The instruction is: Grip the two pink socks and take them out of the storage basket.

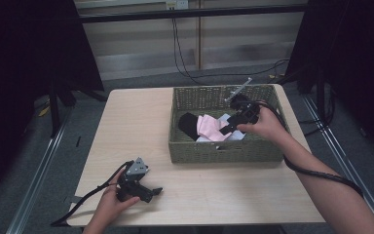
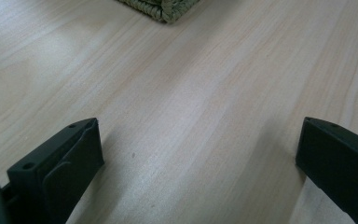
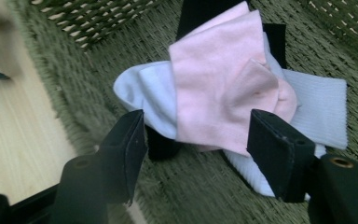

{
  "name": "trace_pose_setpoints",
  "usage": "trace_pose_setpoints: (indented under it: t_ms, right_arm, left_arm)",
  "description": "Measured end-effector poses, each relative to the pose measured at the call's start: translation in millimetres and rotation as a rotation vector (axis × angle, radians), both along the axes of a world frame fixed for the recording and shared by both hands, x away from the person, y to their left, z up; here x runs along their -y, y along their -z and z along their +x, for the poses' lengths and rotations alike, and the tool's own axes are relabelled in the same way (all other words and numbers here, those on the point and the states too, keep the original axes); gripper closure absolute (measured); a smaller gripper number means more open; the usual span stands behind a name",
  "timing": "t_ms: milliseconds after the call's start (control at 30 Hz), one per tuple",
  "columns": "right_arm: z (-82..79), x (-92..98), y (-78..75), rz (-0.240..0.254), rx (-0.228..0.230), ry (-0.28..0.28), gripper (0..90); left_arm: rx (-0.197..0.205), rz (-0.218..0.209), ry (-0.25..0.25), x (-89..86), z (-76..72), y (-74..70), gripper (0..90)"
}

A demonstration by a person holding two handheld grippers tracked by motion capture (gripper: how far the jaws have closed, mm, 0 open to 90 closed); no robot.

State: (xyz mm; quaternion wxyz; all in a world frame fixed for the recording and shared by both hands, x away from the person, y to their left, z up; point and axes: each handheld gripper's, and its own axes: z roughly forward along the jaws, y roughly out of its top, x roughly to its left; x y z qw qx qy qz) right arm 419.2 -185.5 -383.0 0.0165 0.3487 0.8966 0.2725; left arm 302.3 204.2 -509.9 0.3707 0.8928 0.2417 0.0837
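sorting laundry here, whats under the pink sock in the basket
Under the pink sock lie white socks and a black sock, all inside the green woven basket. How many white ones, or anything beneath, is covered.

The pink sock (image 3: 219, 88) is folded flat and lies on top of a small pile inside the green woven basket (image 1: 214, 151). Beneath it lie a white ribbed sock (image 3: 321, 109) and a black sock (image 1: 189, 124), partly covered and touching it.
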Motion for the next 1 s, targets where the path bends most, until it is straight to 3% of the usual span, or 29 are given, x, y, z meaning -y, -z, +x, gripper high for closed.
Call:
trace_pose_setpoints:
  t_ms: [567, 733, 1000]
  right_arm:
    - [31.5, -14.4, 38.3, -0.043, -0.008, 0.062, 58.7]
    - [35.9, -15.4, 43.0, -0.054, -0.012, 0.082, 63.2]
    - [43.2, -24.0, 50.1, -0.092, -0.026, 0.088, 78.1]
  left_arm:
    - [0.001, 0.002, 0.002, -0.1, 0.1, -0.1, 0.0]
    - [0.001, 0.002, 0.002, -0.1, 0.1, -0.1, 0.0]
    - [0.001, 0.002, 0.002, -0.1, 0.1, -0.1, 0.0]
